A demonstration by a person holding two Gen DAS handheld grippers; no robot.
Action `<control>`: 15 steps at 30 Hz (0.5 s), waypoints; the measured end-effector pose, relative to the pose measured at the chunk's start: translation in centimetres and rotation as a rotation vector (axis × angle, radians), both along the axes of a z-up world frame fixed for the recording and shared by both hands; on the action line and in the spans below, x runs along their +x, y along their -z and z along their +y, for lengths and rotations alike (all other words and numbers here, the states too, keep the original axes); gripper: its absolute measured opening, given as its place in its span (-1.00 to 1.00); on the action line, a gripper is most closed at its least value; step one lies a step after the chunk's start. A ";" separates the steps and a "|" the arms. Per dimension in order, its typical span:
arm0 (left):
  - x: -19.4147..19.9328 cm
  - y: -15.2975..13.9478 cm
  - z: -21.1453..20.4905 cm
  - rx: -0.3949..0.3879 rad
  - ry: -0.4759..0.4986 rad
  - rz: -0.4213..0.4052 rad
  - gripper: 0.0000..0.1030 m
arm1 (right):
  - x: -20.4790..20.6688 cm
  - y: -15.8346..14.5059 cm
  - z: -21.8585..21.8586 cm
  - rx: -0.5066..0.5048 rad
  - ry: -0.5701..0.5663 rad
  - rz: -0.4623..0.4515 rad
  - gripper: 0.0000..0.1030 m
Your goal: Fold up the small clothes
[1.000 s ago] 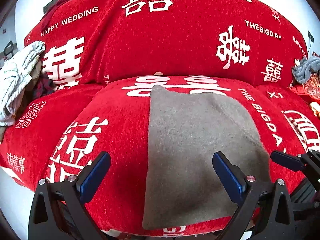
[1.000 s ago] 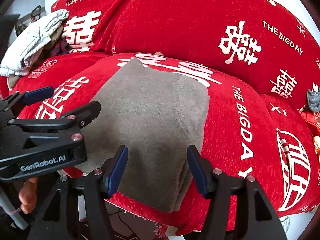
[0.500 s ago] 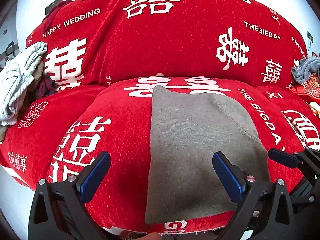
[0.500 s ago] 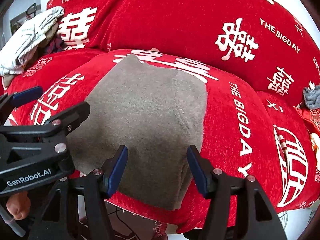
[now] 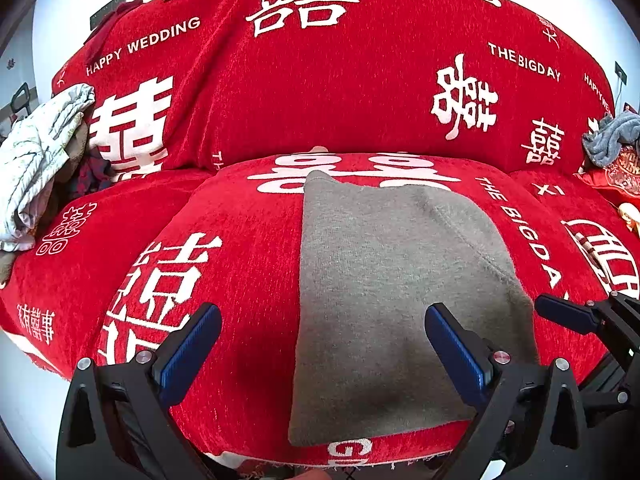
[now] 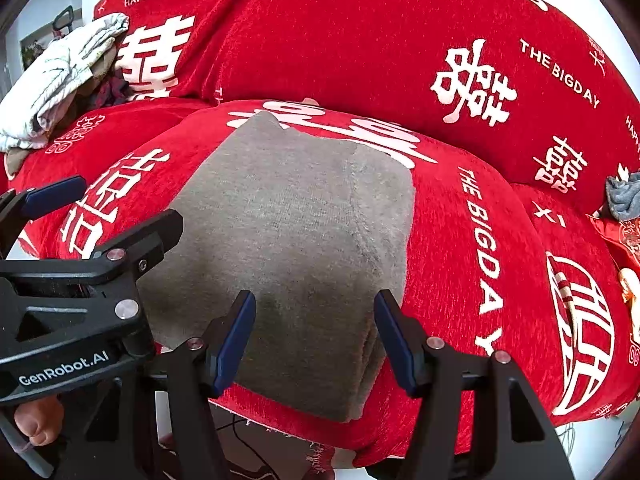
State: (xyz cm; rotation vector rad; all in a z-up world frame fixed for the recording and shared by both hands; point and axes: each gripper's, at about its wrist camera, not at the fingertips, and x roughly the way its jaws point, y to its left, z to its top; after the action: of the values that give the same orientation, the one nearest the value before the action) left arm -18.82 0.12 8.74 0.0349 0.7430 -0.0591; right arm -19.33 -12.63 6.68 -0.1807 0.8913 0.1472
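Note:
A grey knit garment [image 5: 380, 280] lies folded flat on the red sofa seat cushion [image 5: 240, 240], its near edge at the cushion's front. My left gripper [image 5: 320, 320] hovers open over the garment's front left part, with one blue pad over red fabric and the other over the grey knit. My right gripper [image 6: 316, 300] is open above the garment [image 6: 300, 220] near its front right corner, nothing between its pads. In the right wrist view the left gripper [image 6: 108, 212] stands open at the left. One right gripper finger [image 5: 560, 314] shows at the left wrist view's right edge.
A heap of pale crumpled clothes [image 5: 36, 160] lies on the sofa's left end. A blue-grey cloth [image 5: 612, 136] and a red embroidered item [image 5: 616, 172] sit at the right end. The tall red backrest [image 5: 320, 92] rises behind. A person's finger [image 6: 36, 420] shows under the left gripper.

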 end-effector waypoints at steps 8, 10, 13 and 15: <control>0.0 0.1 0.0 0.004 -0.001 0.002 0.98 | 0.0 0.0 -0.1 0.001 -0.002 -0.002 0.26; 0.0 0.0 0.0 0.002 -0.001 0.003 0.98 | 0.0 0.0 -0.1 0.000 -0.002 -0.003 0.26; 0.0 0.0 0.0 0.003 -0.001 0.002 0.98 | 0.0 0.0 -0.1 0.001 0.000 -0.002 0.27; 0.0 0.0 0.0 0.002 0.000 0.004 0.98 | 0.0 0.0 -0.1 0.001 0.000 -0.002 0.27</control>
State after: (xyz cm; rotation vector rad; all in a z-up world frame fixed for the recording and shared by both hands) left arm -18.79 0.12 8.74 0.0367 0.7467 -0.0588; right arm -19.32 -12.73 6.70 -0.1802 0.8890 0.1470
